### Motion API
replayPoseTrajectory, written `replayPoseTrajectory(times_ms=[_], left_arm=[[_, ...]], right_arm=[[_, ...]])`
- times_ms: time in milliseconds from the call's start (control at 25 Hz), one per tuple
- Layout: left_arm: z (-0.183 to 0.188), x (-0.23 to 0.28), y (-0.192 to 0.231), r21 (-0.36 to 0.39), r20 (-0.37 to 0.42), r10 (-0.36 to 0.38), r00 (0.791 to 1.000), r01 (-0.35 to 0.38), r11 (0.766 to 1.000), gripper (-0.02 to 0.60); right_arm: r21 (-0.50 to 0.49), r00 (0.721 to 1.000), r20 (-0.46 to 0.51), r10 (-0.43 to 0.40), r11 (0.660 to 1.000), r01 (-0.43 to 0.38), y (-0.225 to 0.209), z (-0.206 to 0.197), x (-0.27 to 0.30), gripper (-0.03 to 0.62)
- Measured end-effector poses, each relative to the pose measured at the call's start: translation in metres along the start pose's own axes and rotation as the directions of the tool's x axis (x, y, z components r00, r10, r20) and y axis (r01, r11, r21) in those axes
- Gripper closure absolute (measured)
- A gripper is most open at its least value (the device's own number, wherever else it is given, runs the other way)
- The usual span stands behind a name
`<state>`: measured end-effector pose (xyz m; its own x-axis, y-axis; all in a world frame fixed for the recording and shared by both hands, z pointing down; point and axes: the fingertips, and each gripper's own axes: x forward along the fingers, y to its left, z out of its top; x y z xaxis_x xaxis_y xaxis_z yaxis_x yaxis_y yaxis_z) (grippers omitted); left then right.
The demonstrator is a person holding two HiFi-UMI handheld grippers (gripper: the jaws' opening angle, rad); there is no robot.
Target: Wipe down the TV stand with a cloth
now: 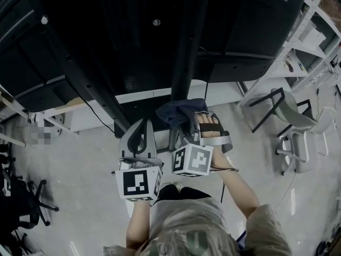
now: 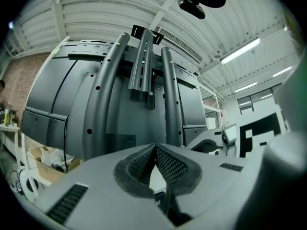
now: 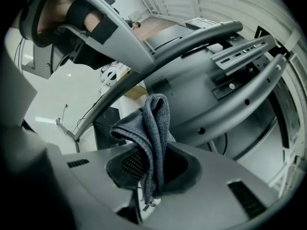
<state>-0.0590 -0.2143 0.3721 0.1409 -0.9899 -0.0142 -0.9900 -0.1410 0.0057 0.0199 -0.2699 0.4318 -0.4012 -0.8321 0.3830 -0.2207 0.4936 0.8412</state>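
While the left claw (image 2: 154, 151) is closed empty, the right claw (image 3: 149, 161) pinches one grey cloth (image 3: 154, 121).

Cloth (image 1: 171, 111) sits at 6 o'clock of the stand post (image 1: 184, 52). From the cloth, left gripper (image 1: 141, 122) is at 8 o'clock and chair (image 1: 293, 119) at 3 o'clock.

The cloth (image 3: 154, 128) is grey, nubbly fabric, soft and matt. The TV stand (image 2: 106, 87) has smooth tubes of dark, matt-painted metal, and the left gripper (image 2: 154, 163) is matt grey plastic with dark cross-hatched pads (image 2: 169, 166) lining its jaws. The floor (image 1: 80, 185) looks pale and faintly glossy.
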Motion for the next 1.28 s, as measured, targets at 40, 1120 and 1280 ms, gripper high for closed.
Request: replayPoseTrajectory(times_ms=[40,1120,1280], left_arm=[[-0.005,0.0,0.001,0.002,-0.004,0.003,1.0,-0.003,1.0,0.568],[-0.195,0.015,0.033,-0.053,-0.085,0.06,0.995,-0.065,0.997,0.568],[-0.216,0.021,0.037,-0.056,-0.094,0.065,0.993,-0.071,0.996,0.568]], right_arm=[[0.004,1.0,-0.004,0.013,1.0,-0.013,0.008,-0.004,0.003,0.537],[0.021,0.943,-0.099,0.319,0.948,-0.319,0.264,-0.113,0.114,0.537],[0.032,0.929,-0.1,0.356,0.935,-0.354,0.295,-0.127,0.127,0.537]])
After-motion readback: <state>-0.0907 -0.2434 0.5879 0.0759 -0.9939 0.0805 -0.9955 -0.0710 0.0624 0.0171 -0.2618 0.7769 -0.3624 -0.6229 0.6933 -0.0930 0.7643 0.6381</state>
